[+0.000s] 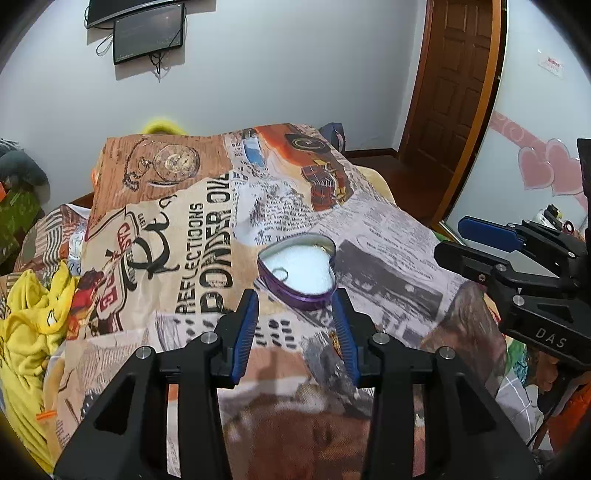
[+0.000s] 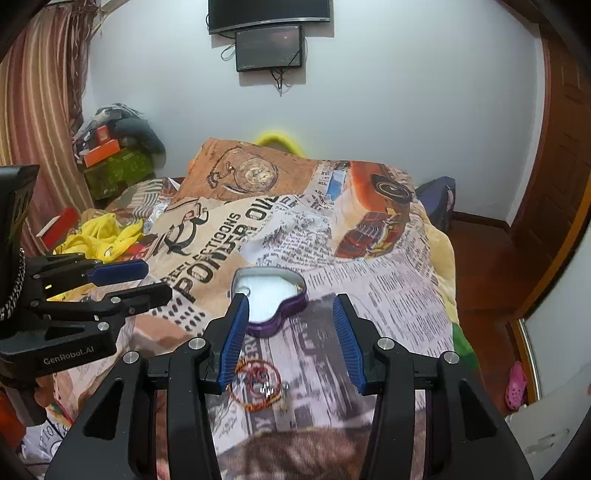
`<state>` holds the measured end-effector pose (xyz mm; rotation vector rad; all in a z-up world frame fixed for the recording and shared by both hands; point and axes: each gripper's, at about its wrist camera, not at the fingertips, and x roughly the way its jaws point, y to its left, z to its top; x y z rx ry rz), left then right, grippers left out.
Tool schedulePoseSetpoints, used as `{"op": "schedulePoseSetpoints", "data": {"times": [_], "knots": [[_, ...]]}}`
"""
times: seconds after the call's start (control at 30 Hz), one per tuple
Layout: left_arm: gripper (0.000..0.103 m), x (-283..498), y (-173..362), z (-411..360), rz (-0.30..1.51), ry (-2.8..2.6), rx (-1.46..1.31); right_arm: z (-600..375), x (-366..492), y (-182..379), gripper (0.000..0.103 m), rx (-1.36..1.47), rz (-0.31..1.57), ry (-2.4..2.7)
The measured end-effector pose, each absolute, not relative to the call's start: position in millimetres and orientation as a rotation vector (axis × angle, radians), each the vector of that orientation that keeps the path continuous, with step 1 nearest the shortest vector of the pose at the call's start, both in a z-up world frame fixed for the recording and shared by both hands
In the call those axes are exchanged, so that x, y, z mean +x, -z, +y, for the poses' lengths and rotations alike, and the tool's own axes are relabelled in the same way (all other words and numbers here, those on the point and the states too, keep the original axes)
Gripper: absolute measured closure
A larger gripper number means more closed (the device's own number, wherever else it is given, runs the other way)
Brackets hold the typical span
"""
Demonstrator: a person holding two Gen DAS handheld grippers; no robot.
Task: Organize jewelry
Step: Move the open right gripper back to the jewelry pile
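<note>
A purple heart-shaped tin (image 1: 297,273), lid off and lined with white padding, sits on a bed spread with a newsprint-collage blanket (image 1: 177,229). The left gripper (image 1: 297,325) hovers over the blanket with its blue-padded jaws parted and nothing between them; the tin lies just beyond its fingertips, its near rim showing in the gap. A thin silver loop, possibly a ring or a length of chain, rests on the padding at the tin's left edge. The right gripper (image 2: 291,336) is likewise partly open and empty, the tin (image 2: 273,299) just past its left fingertip. On the blanket below, between the right gripper's fingers and nearer the left one, lies a tangle of orange and red bangles (image 2: 258,384) with small pale beads. A yellow garment (image 2: 103,236) is bunched at the blanket's left side. Two dark screens (image 2: 269,33) hang on the white wall behind.
</note>
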<state>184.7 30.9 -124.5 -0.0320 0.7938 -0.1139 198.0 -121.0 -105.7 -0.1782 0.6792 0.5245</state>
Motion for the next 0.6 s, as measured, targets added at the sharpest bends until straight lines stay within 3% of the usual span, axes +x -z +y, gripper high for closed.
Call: {"op": "schedulePoseSetpoints", "data": {"times": [0.6], "knots": [[0.063,177.3,188.5,11.1,0.945,0.159,-0.027,-141.8,179.8,169.9,0.059,-0.198,0.822,-0.479]]}}
